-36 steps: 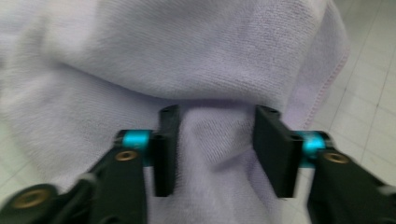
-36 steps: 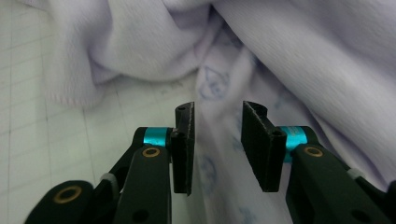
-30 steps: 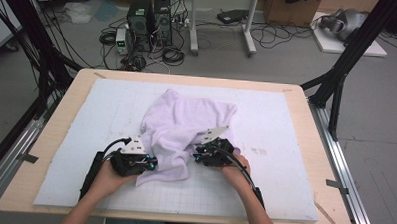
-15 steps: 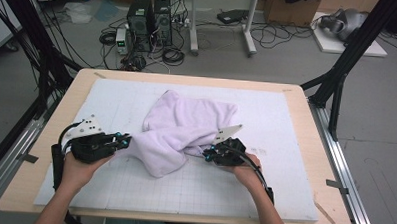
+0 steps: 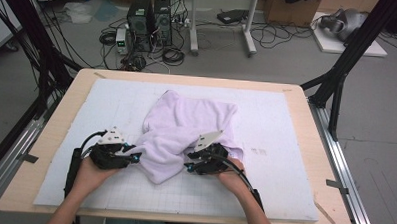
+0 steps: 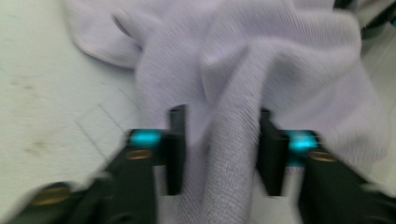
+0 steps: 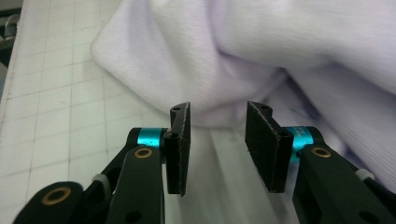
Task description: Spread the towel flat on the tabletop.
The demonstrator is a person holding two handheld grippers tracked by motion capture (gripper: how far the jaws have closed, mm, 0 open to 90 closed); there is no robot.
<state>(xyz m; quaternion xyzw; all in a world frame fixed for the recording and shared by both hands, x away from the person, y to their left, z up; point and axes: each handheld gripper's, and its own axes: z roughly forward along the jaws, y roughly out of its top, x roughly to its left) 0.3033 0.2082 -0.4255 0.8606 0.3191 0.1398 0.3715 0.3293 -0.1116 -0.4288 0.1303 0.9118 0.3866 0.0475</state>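
High view showed the lavender towel (image 5: 186, 129) lying crumpled near the middle of the white gridded mat (image 5: 283, 195), its lower fold reaching toward the person's edge of the bench (image 5: 297, 88). The left hand-held gripper (image 5: 134, 156) lay at the towel's lower left edge, and the right hand-held gripper (image 5: 190, 167) lay against the lower right part of the same fold, so that the fold sat between the two.

Left gripper view showed a rolled ridge of the towel (image 6: 243, 93) running between the jaws of the left hand-held gripper (image 6: 219, 149). The jaws stood partly open, having just been opening; the picture was blurred, but the pads did not appear to press on the cloth.

Right gripper view showed the right hand-held gripper (image 7: 218, 149) with its jaws partly open, also having just been opening. The towel's edge (image 7: 224, 60) lay just beyond the jaw tips, with cloth beneath the gap but none pinched between the pads. Each gripper was held in one of the person's hands at the near edge of the mat.
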